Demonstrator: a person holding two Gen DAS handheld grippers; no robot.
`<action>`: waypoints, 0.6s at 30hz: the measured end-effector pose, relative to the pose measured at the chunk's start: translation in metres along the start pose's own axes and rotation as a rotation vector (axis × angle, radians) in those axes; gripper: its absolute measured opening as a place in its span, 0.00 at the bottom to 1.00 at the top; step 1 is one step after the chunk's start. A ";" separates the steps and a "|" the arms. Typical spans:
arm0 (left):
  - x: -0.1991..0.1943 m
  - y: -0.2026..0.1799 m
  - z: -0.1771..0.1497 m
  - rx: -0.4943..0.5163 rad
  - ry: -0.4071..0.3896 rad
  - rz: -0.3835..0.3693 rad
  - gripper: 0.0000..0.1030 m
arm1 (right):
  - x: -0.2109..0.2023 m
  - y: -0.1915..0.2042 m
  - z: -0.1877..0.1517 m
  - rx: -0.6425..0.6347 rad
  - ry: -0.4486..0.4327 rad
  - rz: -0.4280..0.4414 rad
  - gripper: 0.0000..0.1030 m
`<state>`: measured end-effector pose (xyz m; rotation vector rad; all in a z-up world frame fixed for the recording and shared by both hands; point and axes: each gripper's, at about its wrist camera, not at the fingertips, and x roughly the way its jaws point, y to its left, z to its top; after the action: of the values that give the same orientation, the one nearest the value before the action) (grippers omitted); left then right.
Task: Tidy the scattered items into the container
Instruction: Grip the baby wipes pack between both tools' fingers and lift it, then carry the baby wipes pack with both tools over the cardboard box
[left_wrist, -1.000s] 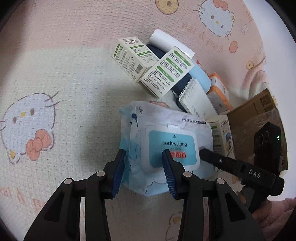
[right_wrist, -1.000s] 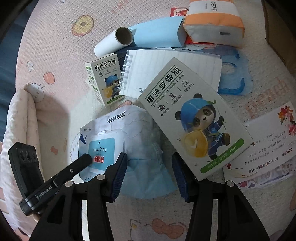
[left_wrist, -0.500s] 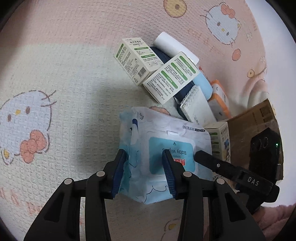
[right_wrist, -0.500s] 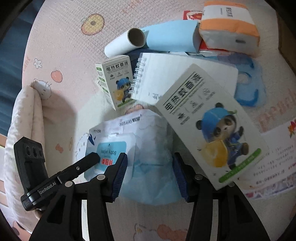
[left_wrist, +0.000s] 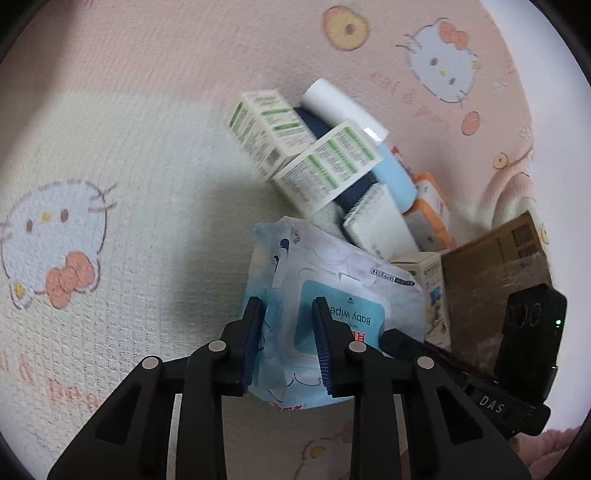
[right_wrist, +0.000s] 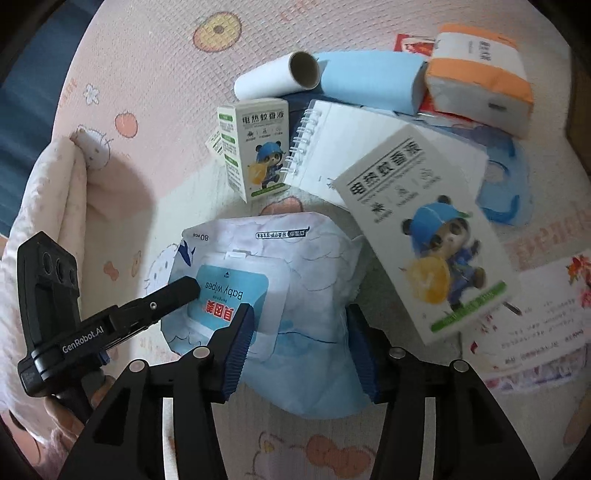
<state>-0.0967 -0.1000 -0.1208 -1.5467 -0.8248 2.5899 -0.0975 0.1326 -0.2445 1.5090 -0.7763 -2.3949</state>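
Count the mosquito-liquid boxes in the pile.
3. One box and a second box lie side by side near the white roll; a third box sits between the baby wipes pack and the cardboard box. More may be buried.

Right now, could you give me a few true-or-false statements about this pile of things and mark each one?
1. Both tools are at the baby wipes pack. True: the left tool has just been closing and pinches its edge; the right tool straddles the other side.
2. The spiral notebook lies under a panda-printed box. True.
3. The white roll stands upright. False: it lies on its side.
4. The wipes pack is inside the cardboard box. False: it is out on the mat.
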 end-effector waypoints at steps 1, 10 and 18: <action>-0.004 -0.004 0.002 0.010 -0.011 -0.001 0.29 | -0.006 0.005 0.001 -0.019 -0.013 -0.005 0.47; -0.059 -0.053 0.026 0.087 -0.161 -0.063 0.29 | -0.077 0.031 0.016 -0.156 -0.178 0.008 0.47; -0.076 -0.137 0.044 0.278 -0.230 -0.126 0.29 | -0.153 0.030 0.026 -0.195 -0.327 -0.039 0.47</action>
<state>-0.1279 -0.0217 0.0182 -1.1054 -0.5221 2.6815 -0.0540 0.1830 -0.1007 1.0842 -0.5535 -2.6945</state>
